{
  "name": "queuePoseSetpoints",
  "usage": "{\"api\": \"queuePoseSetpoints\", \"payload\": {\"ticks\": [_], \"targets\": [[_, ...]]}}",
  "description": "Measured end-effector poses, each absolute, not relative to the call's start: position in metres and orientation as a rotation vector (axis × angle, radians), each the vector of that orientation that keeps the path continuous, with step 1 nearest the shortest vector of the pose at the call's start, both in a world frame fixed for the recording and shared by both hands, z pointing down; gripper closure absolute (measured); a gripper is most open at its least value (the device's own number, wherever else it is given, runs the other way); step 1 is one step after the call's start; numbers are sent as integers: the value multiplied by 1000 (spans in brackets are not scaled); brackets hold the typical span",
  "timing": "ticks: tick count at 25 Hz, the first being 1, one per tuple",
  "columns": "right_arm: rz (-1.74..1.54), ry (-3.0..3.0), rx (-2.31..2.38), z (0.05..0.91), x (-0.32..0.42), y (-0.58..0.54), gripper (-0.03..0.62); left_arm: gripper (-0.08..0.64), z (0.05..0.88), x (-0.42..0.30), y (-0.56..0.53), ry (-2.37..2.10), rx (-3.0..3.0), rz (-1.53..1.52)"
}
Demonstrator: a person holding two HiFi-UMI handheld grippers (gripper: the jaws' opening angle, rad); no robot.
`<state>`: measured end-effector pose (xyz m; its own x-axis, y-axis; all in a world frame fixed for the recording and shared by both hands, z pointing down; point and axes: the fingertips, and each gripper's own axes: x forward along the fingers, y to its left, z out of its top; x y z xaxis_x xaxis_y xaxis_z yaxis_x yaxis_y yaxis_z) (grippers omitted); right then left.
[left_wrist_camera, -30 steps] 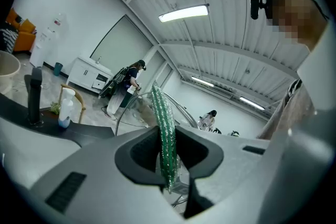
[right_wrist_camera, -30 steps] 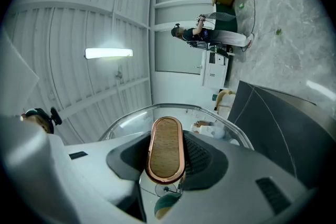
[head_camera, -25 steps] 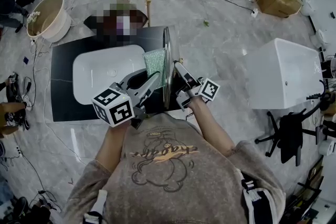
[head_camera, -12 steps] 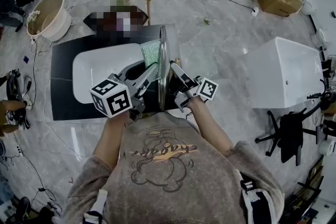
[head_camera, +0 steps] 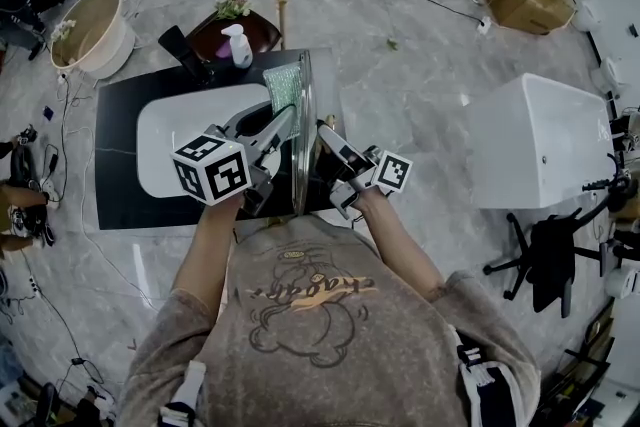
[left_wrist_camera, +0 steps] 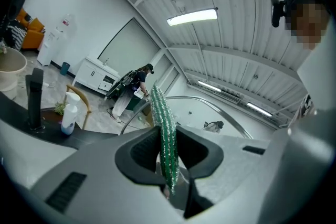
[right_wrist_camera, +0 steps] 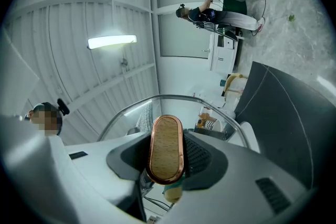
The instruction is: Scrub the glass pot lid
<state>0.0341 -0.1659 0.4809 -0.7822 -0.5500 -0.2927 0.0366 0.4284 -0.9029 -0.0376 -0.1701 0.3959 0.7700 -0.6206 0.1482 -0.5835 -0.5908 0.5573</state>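
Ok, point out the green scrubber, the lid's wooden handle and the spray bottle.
Green scrubber (left_wrist_camera: 165, 140): left gripper view, narrow edge.
Wooden handle (right_wrist_camera: 167, 148): right gripper view, flat face.
Spray bottle (head_camera: 239, 50): head view, body.

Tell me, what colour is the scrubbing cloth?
Shiny green, with sparkly ridges. The scrubbing cloth shows best in the left gripper view.

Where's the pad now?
The pad is at the centre of the head view, clamped in the left tool, beside the upright lid's left face, over the basin's right end.
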Motion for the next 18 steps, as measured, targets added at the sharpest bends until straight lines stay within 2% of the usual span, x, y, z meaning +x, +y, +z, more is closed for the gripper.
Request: {"api": "queuePoseSetpoints", "payload": {"ticks": [18], "targets": [[-1359,2102,-369,473,29,-157,413,476,442,-41,-205,-1024,2392,82]]}}
